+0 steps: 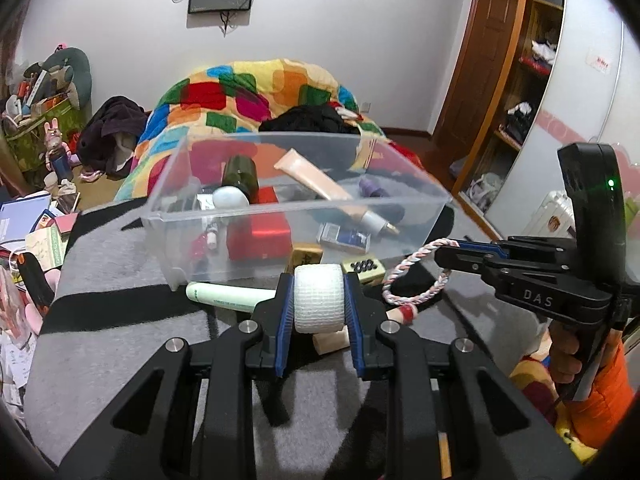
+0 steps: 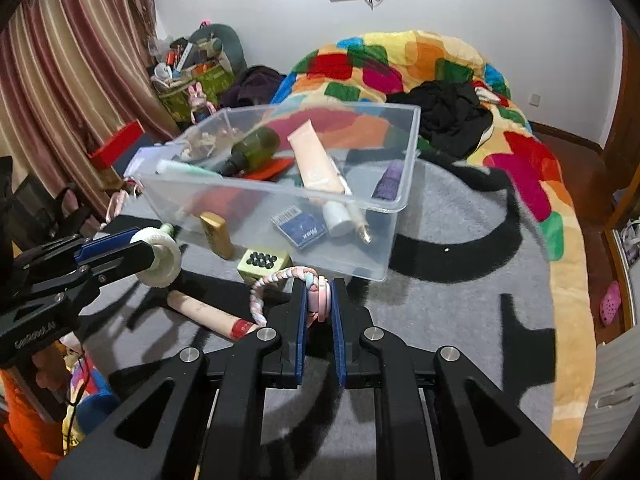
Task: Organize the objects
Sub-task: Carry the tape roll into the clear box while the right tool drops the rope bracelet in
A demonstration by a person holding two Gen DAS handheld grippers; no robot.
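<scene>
My left gripper (image 1: 319, 300) is shut on a white gauze roll (image 1: 319, 298), held above the grey blanket just in front of the clear plastic bin (image 1: 200, 248); it also shows in the right wrist view (image 2: 160, 258). My right gripper (image 2: 319, 300) is shut on a pink-and-white braided ring (image 2: 276, 284), which hangs to its left, also in front of the bin (image 2: 356, 268). In the left wrist view the right gripper (image 1: 448, 254) holds the ring (image 1: 416, 276) at the right. The bin holds a peach tube (image 2: 316, 160), a dark green bottle (image 2: 252, 150), a blue box (image 2: 302, 228) and other items.
On the blanket in front of the bin lie a green tube (image 1: 228, 295), a gold mahjong tile (image 2: 216, 234), a green tile with black dots (image 2: 262, 262) and a beige tube with a red band (image 2: 212, 314). A colourful quilt (image 2: 400, 64) is heaped behind the bin.
</scene>
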